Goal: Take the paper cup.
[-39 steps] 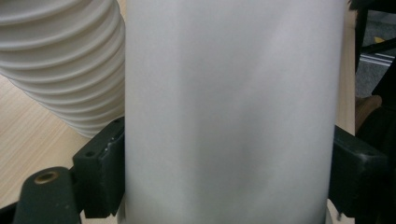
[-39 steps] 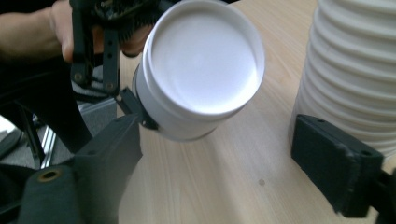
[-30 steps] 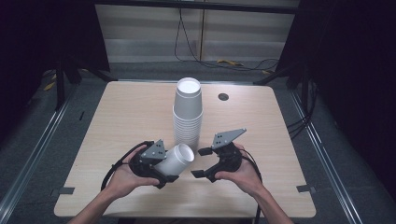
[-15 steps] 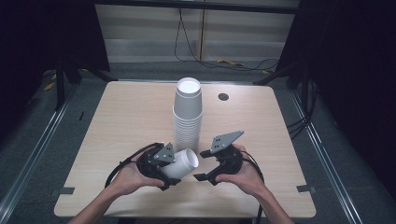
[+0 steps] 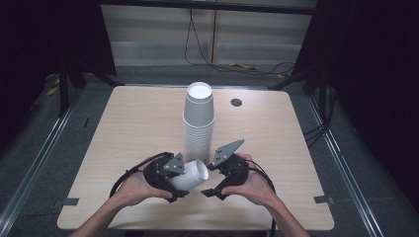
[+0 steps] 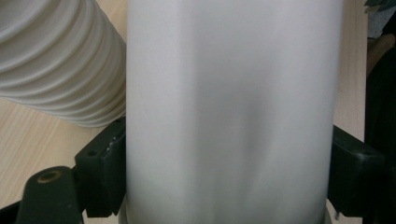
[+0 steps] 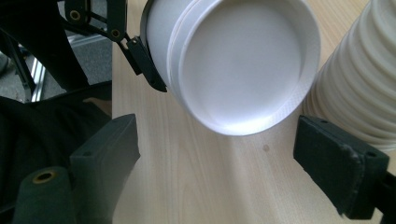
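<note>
We see a white paper cup (image 5: 191, 175) lying on its side just above the near part of the table, its flat base turned toward the right gripper. In the right gripper view that round base (image 7: 243, 60) faces the camera, and there appear to be two cups nested, since a second rim line shows behind the first. The left gripper (image 5: 170, 174) is clamped on this cup: in the left gripper view both black jaws press against the cup's smooth white wall (image 6: 229, 112), one on each side. Those jaws have just been closing a little further, with the cup between them.

The right gripper (image 5: 216, 186) sits just beside the cup's base, and its jaws stand wide apart with nothing between them; in its own view the cup hangs beyond the tips, not touched by either pad.

Just behind both grippers rises a tall stack of white paper cups (image 5: 198, 121), upside down, with its ribbed lower rims close to the held cup. Everything rests over a pale wooden table with rounded corners (image 5: 128, 123). A small dark round hole (image 5: 236, 102) lies near the table's far edge, right of the stack.
</note>
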The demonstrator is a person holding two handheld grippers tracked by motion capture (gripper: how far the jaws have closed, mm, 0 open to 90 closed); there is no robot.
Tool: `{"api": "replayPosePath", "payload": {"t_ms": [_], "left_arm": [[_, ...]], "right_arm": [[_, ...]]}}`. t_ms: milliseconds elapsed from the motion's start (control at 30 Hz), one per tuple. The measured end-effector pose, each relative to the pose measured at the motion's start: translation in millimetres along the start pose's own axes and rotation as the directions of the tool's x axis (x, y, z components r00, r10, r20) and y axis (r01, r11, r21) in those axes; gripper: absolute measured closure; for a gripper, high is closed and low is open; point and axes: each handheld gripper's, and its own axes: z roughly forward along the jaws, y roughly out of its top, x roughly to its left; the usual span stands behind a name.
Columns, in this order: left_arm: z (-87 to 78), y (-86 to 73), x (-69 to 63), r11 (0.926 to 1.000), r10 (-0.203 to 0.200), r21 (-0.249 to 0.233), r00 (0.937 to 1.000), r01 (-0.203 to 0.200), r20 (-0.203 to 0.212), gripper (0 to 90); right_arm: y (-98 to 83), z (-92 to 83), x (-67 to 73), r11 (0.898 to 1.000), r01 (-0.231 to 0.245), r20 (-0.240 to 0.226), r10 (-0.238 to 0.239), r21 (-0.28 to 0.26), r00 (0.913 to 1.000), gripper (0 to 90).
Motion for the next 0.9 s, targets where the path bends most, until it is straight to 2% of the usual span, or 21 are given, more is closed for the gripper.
{"api": "replayPosePath", "payload": {"t_ms": [100, 267, 367, 433, 500, 567, 600, 667, 733, 767, 800, 900], "left_arm": [[1.2, 0.5, -2.0, 0.9999, 0.010, 0.011, 0.9999, -0.010, 0.006, 16.4], [7.2, 1.0, -5.7, 0.9990, 0.029, 0.033, 0.9995, -0.029, 0.013, 16.5], [9.2, 2.7, -8.3, 0.9967, 0.060, 0.055, 0.9982, -0.060, 0.005, 16.4], [8.3, 3.3, -9.3, 0.9971, 0.059, 0.048, 0.9983, -0.059, -0.001, 16.4], [4.8, 4.8, -10.2, 0.9974, 0.061, 0.037, 0.9981, -0.061, -0.002, 16.4], [6.4, 4.6, -11.7, 0.9973, 0.061, 0.042, 0.9982, -0.061, 0.000, 16.4], [9.4, 4.9, -13.0, 0.9953, 0.073, 0.063, 0.9973, -0.073, 0.004, 16.4], [12.0, 5.2, -13.8, 0.9943, 0.080, 0.070, 0.9968, -0.080, 0.006, 16.4], [14.8, 5.8, -15.1, 0.9928, 0.085, 0.083, 0.9962, -0.086, 0.021, 16.4], [16.8, 5.6, -17.7, 0.9952, 0.066, 0.071, 0.9976, -0.067, 0.020, 16.3], [15.7, 6.4, -17.3, 0.9925, 0.091, 0.082, 0.9958, -0.092, 0.012, 16.2], [14.5, 7.1, -17.3, 0.9932, 0.087, 0.077, 0.9962, -0.087, 0.012, 16.2]], "right_arm": [[-1.1, 2.2, 1.1, 1.000, 0.007, -0.010, -0.007, 0.025, 0.9999, 14.6], [-2.3, 1.2, 1.9, 0.999, 0.013, -0.011, -0.013, 0.033, 0.9999, 15.6], [-3.8, 5.4, 3.0, 0.996, 0.038, -0.005, -0.038, 0.085, 0.9993, 16.3], [-4.2, 7.4, 3.9, 0.994, 0.036, -0.009, -0.035, 0.101, 0.9993, 16.3], [-4.0, 12.1, 4.6, 0.990, 0.054, 0.001, -0.055, 0.128, 0.9985, 16.3], [-3.7, 13.0, 4.6, 0.990, 0.057, 0.000, -0.057, 0.128, 0.9983, 16.3], [-3.2, 13.4, 5.2, 0.990, 0.046, 0.000, -0.047, 0.134, 0.9989, 16.3], [-3.1, 13.4, 5.4, 0.990, 0.044, -0.001, -0.045, 0.132, 0.9990, 16.3], [-2.8, 13.8, 5.8, 0.990, 0.058, -0.007, -0.057, 0.131, 0.9983, 16.6], [-2.7, 14.2, 6.2, 0.990, 0.059, -0.011, -0.058, 0.130, 0.9983, 17.1], [-2.5, 14.4, 6.8, 0.989, 0.057, -0.018, -0.055, 0.137, 0.9983, 17.4], [-2.4, 14.8, 6.7, 0.989, 0.057, -0.022, -0.055, 0.136, 0.9983, 17.3]]}}
